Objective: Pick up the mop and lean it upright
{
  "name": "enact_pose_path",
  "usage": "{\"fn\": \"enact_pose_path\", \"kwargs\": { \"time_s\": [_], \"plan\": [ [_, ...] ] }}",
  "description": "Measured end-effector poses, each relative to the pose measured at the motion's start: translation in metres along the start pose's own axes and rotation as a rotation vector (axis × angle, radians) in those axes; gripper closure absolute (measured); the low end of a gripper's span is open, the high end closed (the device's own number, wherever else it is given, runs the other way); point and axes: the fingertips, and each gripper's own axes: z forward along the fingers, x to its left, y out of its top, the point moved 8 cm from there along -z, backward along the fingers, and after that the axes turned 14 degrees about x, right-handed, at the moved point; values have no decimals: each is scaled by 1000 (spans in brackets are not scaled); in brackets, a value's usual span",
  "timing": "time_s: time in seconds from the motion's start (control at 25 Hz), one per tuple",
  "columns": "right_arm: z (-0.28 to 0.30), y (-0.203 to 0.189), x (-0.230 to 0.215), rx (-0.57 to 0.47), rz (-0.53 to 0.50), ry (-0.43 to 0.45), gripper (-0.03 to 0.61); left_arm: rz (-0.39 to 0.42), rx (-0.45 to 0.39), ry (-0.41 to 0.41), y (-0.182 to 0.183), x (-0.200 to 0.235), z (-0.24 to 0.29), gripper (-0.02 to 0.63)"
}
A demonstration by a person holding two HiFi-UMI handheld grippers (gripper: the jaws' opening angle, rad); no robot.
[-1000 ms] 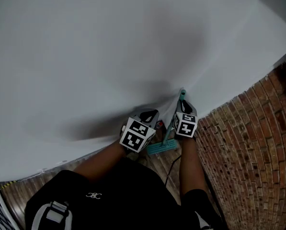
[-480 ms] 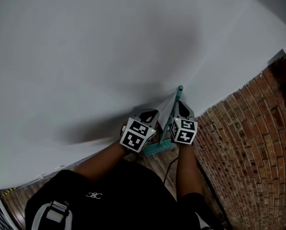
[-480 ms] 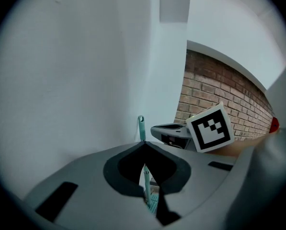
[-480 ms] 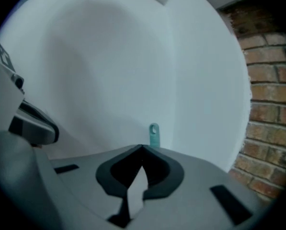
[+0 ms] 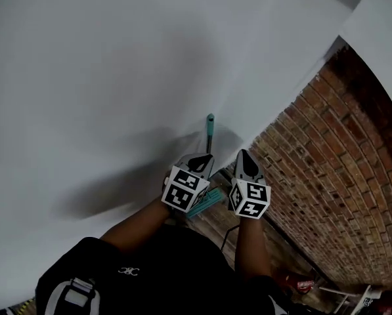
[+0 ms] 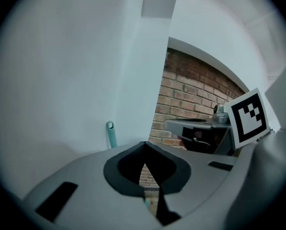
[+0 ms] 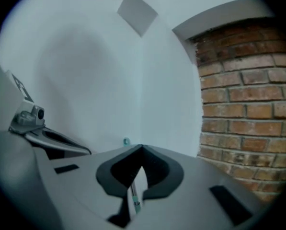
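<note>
A plain white wall is joined on the right by a red brick wall. Brown wooden floor is seen below. Soft shadows are cast on the white wall.

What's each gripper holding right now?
Left gripper: closed, holding nothing.
Right gripper: jaws just closed, nothing between them; the mop stands free beyond.

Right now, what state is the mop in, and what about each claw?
mop: upright, leaning against the white wall, held by neither claw.
left claw: shut, empty.
right claw: jaws have just been closing, now shut, empty.
</note>
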Motion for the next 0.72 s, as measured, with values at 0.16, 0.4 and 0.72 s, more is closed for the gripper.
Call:
{"fn": "enact_pose_path", "kwargs": {
  "time_s": [0.16,0.4,0.72],
  "plan": [
    [-35,-3,-26,-44,74,-103,566,48,1,-69,11,-23,15,617],
    [-69,-17,-49,-70,126,-209,566,102,-2,-140,22,-56,33,615],
    [-91,-26,-61,-85,168,-268,566,142,-35,-161,31,-77,38,617]
  ]
}}
